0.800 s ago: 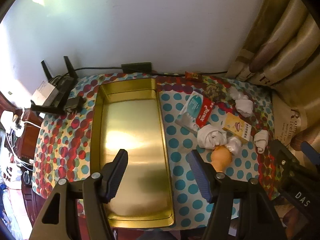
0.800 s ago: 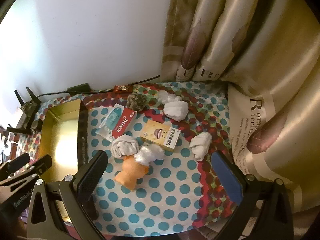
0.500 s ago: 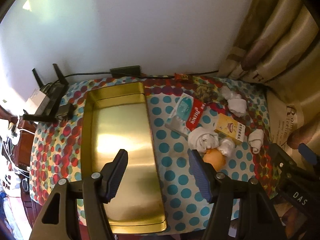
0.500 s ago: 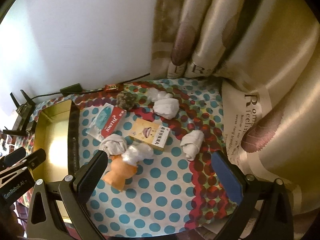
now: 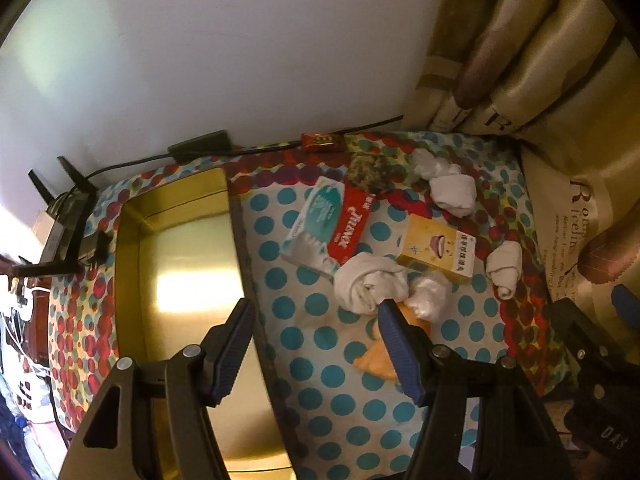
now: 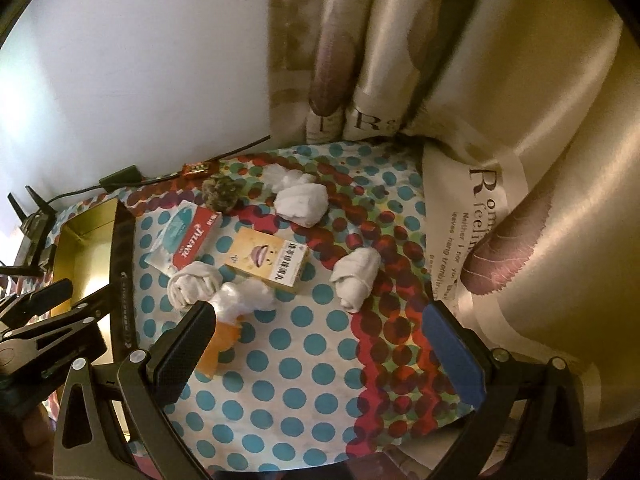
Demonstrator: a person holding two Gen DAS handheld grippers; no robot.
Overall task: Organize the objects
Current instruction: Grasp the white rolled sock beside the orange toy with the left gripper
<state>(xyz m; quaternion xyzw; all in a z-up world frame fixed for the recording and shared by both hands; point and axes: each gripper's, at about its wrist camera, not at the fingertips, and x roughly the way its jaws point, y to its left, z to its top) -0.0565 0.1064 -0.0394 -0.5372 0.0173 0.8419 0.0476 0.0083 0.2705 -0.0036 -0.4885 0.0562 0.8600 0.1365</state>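
Both tools hang steeply over the table with its spotted teal-and-red cloth, and nothing is held: the left tongs stand partly open, straddling the long wall of the shallow gold metal tray, while the right tongs gape as wide as they go over bare cloth. The clutter sits right of the tray: a red-and-teal flat carton, a yellow cardboard box printed with a mouth, three rolled white cloth bundles, one of them lying alone near the cream curtain, a clear crumpled plastic wad, and an orange lump half hidden behind the right tool's left finger. I'd judge the boxes light and stiff, best pinched across their narrow sides; the cloth rolls soft and forgiving, taken round the middle; the plastic wad slippery and springy. The tray holds nothing yet. Against the earlier views, the left camera has swung rightward and closer, so the pile now fills more of its picture and the orange lump sits right behind its right finger; the right camera has also drawn nearer the lone roll.
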